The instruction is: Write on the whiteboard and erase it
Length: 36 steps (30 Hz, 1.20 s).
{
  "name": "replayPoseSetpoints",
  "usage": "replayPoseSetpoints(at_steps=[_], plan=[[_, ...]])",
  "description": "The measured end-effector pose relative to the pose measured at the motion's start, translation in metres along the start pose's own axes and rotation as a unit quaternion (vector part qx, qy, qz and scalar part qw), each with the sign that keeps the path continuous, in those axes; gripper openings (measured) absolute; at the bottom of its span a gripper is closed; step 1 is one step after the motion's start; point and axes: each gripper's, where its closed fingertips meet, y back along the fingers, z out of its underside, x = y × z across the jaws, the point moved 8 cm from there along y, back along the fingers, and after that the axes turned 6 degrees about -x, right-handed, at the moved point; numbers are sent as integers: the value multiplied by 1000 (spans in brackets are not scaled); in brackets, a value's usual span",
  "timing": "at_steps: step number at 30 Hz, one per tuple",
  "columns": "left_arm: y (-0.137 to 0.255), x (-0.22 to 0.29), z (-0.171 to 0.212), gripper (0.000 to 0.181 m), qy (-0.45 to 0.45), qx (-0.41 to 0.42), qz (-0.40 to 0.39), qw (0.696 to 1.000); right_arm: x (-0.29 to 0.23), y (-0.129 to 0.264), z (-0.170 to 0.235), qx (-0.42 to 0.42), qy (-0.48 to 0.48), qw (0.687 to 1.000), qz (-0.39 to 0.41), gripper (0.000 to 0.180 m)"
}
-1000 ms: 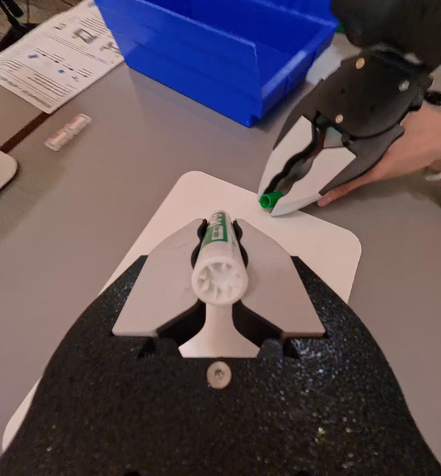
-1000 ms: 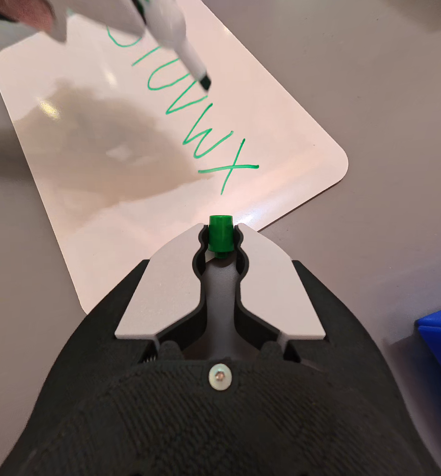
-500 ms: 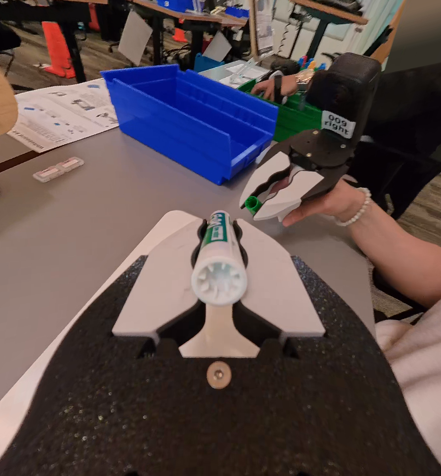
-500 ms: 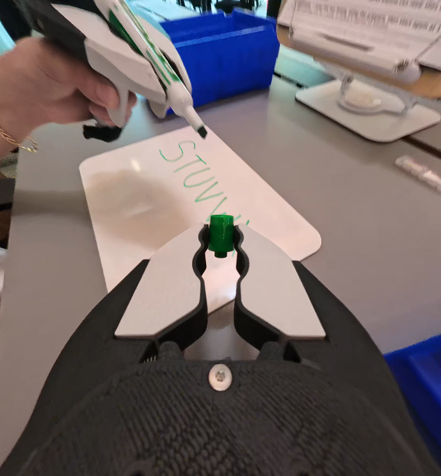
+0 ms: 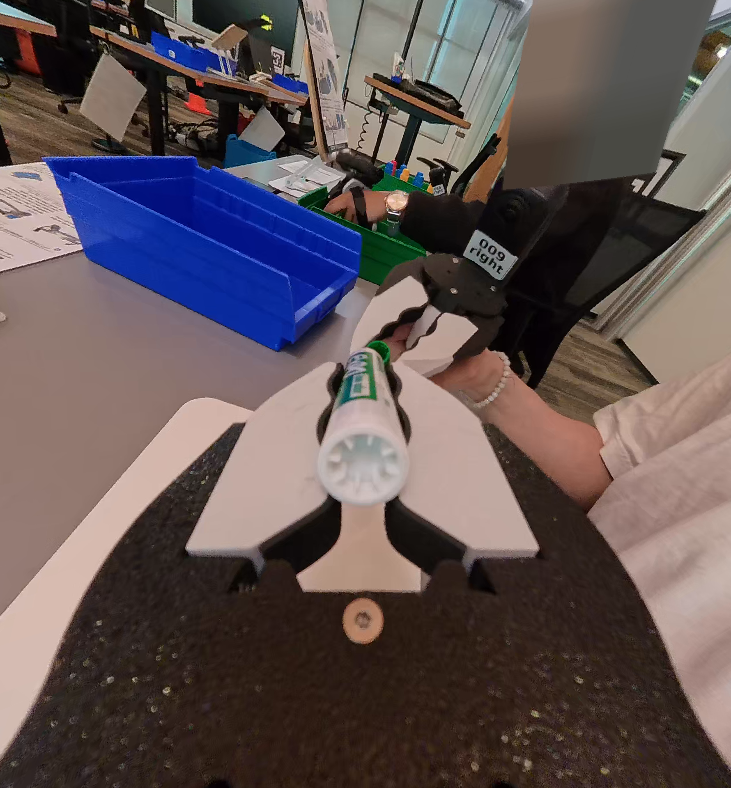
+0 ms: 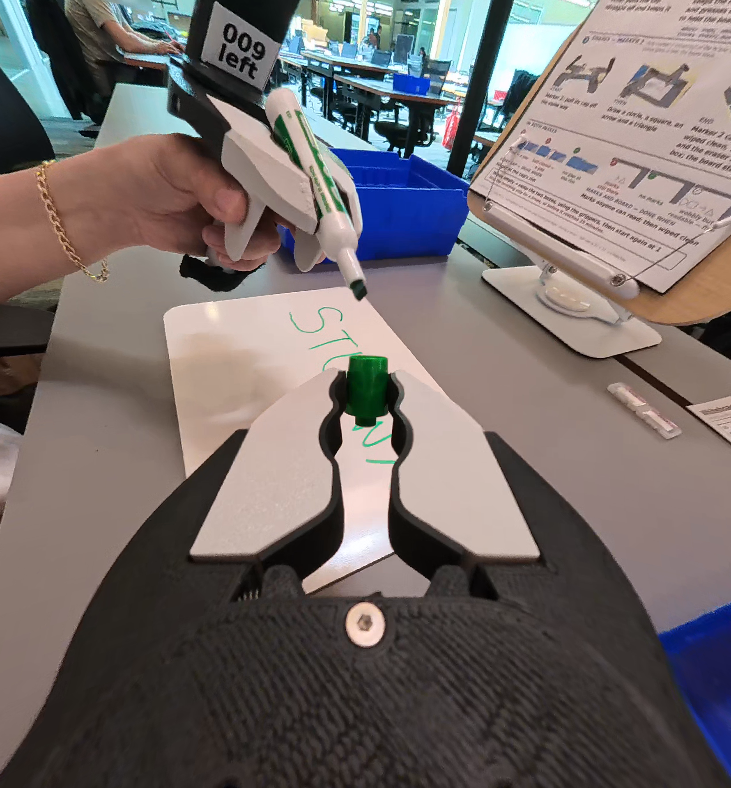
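Left tool clamps the marker mid-barrel, tip above the board on the tabletop; right tool pinches the cap; both look light, rigid, slick; grip near middle.

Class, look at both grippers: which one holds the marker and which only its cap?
The left gripper grips the white marker, tip bare above the whiteboard. The right gripper pinches only the small green cap.
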Motion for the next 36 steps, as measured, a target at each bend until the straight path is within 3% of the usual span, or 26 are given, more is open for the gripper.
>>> replayPoseSetpoints(at_steps=[9, 23, 27, 31, 36], plan=[[-9, 8, 1, 19, -19, -39, 12, 999, -4, -5, 0, -15, 24, 1000, -2, 19], [-27, 11, 10, 19, -39, -123, -13, 992, -21, -18, -8, -103, 112, 987, 45, 19], [-28, 11, 11, 19, 6, -145, -19, 989, -27, -21, -8, -131, 153, 977, 70, 19], [-21, -1, 17, 19, 80, -133, 26, 987, -28, -28, -8, -128, 121, 983, 43, 19], [-22, -2, 28, 19, -4, -169, -10, 985, -24, -40, 6, -127, 54, 990, 0, 18]])
